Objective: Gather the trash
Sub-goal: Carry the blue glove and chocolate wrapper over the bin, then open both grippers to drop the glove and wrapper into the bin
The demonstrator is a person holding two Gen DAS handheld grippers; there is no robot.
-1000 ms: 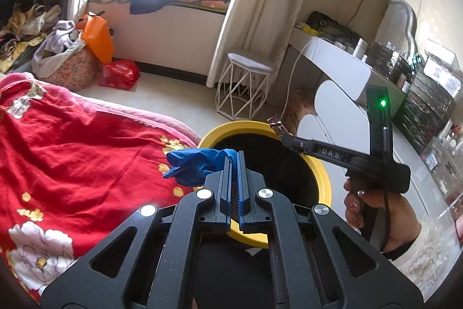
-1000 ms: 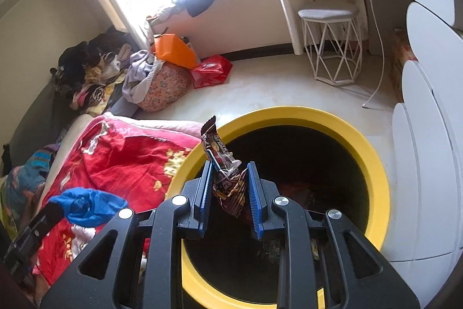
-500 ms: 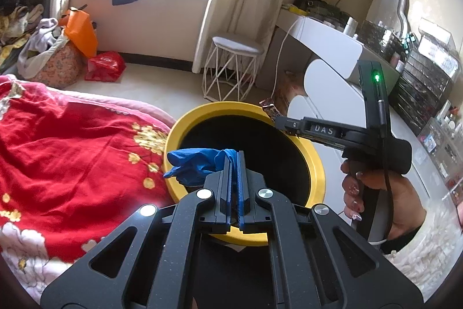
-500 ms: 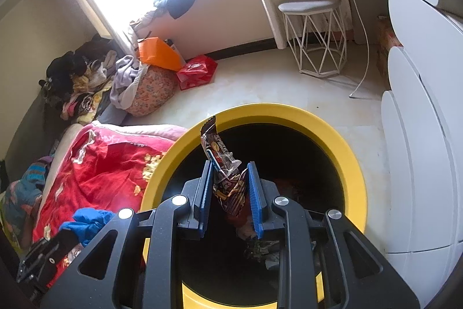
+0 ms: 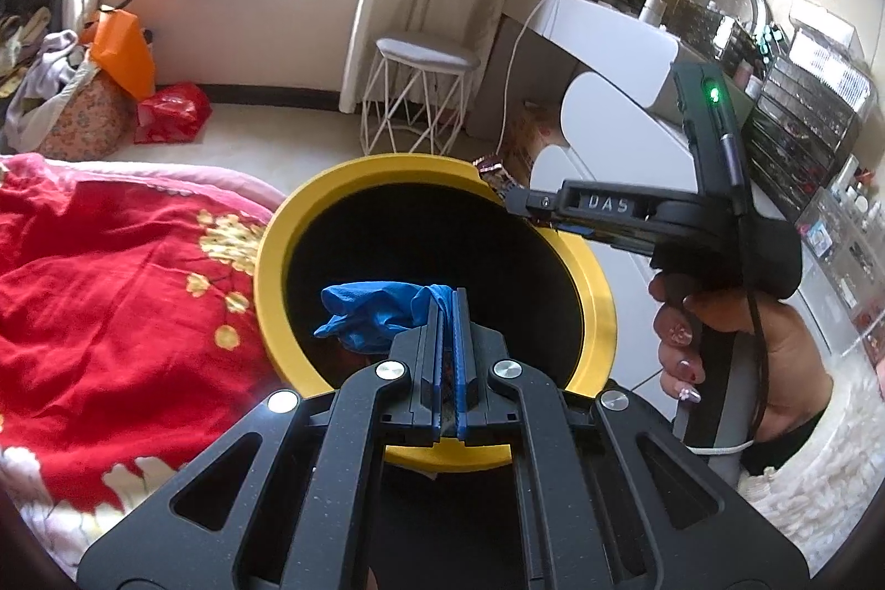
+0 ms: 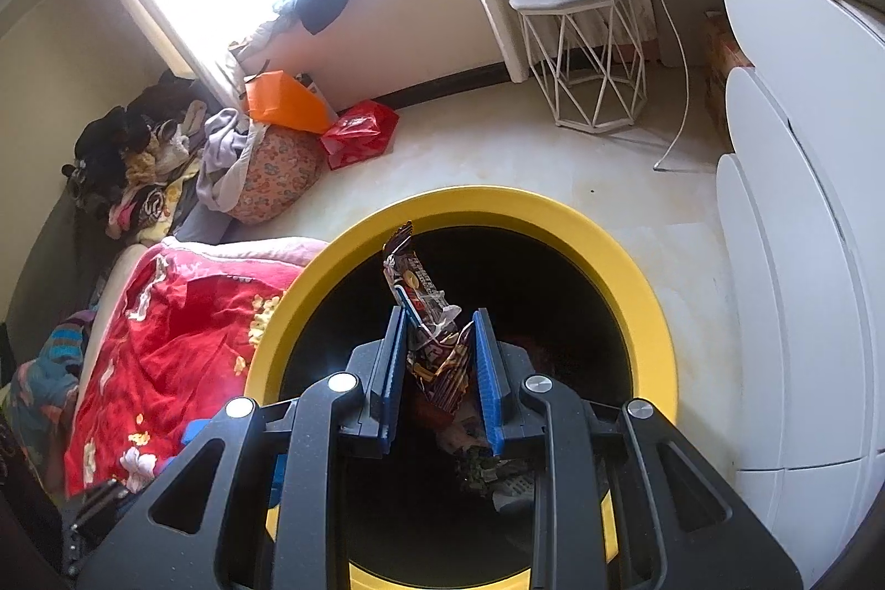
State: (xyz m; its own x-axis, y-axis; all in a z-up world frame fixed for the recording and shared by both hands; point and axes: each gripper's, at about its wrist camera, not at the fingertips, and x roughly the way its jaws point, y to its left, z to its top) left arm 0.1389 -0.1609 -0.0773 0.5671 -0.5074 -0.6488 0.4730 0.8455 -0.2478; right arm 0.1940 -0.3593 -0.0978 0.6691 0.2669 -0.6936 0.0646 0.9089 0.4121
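Observation:
A round bin with a yellow rim and a black inside stands beside the bed. My left gripper is shut on a crumpled blue glove, which hangs over the bin's mouth. In the left wrist view my right gripper reaches in from the right over the far rim, a hand around its handle. In its own view the right gripper is shut on a dark brown snack wrapper above the bin's opening. Other trash lies at the bin's bottom.
A bed with a red flowered blanket lies left of the bin. A white wire stool, white rounded drawers and a cluttered dressing table stand to the right. Bags and piled clothes sit by the window wall.
Both grippers moved forward and down over the bin; the glove, earlier over the rim by the blanket, now hangs above the black opening. The wrapper sits deeper over the bin's mouth.

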